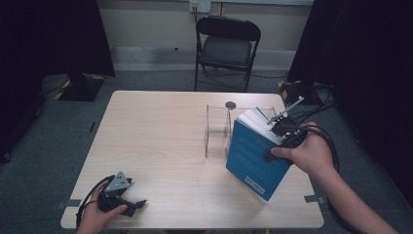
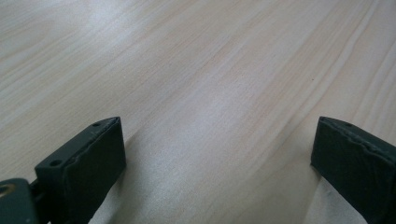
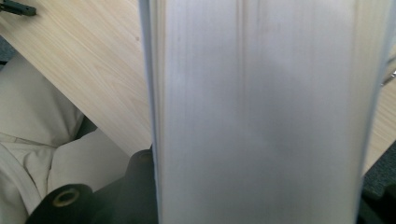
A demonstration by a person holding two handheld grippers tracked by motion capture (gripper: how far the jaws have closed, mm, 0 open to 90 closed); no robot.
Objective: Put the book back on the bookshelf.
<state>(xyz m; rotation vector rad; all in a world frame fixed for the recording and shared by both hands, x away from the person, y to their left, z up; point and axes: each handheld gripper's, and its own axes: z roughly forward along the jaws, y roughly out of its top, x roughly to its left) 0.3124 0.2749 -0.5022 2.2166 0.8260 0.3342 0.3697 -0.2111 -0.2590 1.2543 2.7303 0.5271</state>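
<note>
A thick book (image 1: 255, 158) with a blue cover and white page edges is tilted over the right side of the table, its top leaning toward the far left. My right gripper (image 1: 275, 141) is shut on it across its thickness, near the upper right edge. In the right gripper view the pale page block (image 3: 261, 116) sits close between the jaws. I cannot tell whether the book's lower corner touches the table. My left gripper (image 1: 134, 204) rests at the table's front left, open, with bare wood between its jaws (image 2: 217, 154).
A clear acrylic rack (image 1: 217, 129) stands just left of the book, with a small dark round thing (image 1: 230, 105) at its far top. The wooden table (image 1: 160, 126) is bare on its left half. A black folding chair (image 1: 226, 46) stands beyond the far edge.
</note>
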